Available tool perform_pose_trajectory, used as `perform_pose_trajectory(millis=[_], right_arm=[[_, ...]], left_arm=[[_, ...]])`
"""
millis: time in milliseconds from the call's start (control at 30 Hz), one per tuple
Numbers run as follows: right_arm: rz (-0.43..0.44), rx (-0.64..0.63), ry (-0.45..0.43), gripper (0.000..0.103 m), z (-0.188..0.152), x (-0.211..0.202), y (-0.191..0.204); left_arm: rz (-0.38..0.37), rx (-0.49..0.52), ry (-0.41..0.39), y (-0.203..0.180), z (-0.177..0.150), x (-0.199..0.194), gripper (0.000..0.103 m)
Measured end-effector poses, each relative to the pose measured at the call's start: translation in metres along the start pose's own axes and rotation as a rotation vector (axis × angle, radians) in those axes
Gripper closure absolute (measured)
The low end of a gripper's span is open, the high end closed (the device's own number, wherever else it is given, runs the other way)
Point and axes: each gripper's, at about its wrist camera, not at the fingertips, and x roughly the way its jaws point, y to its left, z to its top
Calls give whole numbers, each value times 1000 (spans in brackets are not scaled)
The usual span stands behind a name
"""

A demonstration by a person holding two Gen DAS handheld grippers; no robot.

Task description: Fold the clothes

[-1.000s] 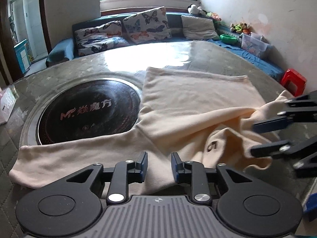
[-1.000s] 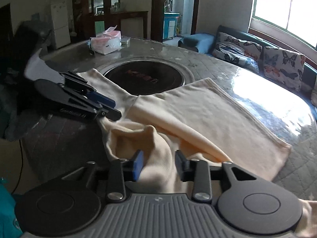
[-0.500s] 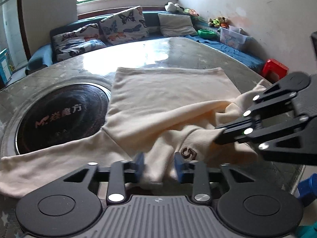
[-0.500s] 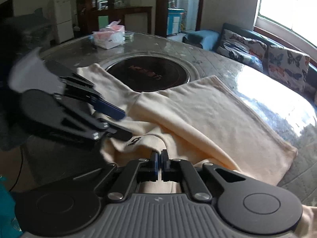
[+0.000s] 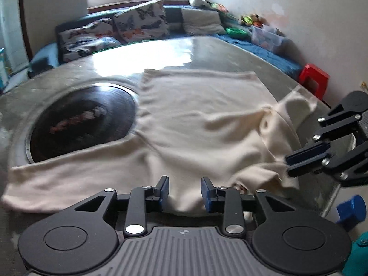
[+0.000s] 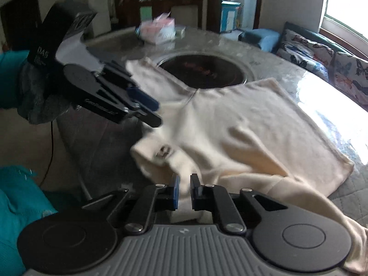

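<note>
Cream knit shirt (image 5: 202, 124) is soft and limp; my opening left gripper (image 5: 185, 189) straddles its near edge, my right gripper (image 6: 183, 189), jaws parting, pinches its collar fold.

The print on the dark disc (image 5: 80, 119) in the table smears into reddish streaks, unreadable in both views, and the small badge (image 6: 163, 150) on the cream shirt (image 5: 195, 124) is too blurred to make out. The near hem of the shirt drops out of sight behind the left gripper (image 5: 184, 191), and one sleeve runs off the bottom right edge of the right wrist view. The box (image 6: 158, 31) on the far side of the table is a pale pink-and-white blur.
</note>
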Motion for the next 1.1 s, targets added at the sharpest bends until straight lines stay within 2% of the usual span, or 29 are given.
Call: perform_pose_trajectory(millis=[67, 167, 233, 300, 567, 733, 867, 1100], right_arm=[[-20, 29, -32, 91, 3, -7, -10], [-82, 85, -75, 77, 8, -15, -30], [-125, 136, -96, 77, 10, -18, -46], [-169, 187, -111, 70, 11, -17, -64], [-362, 395, -89, 64, 2, -4, -149], [-436, 519, -47, 62, -12, 13, -197], [-451, 591, -1, 62, -22, 34, -219], [-457, 560, -10, 52, -18, 51, -223]], left_arm=[[38, -20, -12, 10, 6, -6, 62], [79, -54, -32, 22, 16, -8, 55], [90, -74, -41, 25, 21, -4, 54], [93, -93, -46, 26, 25, 2, 54], [75, -76, -16, -4, 17, 41, 54], [83, -93, -22, -8, 6, 45, 51], [104, -133, -38, -4, 1, 38, 51], [162, -181, -37, 9, -9, 27, 50]])
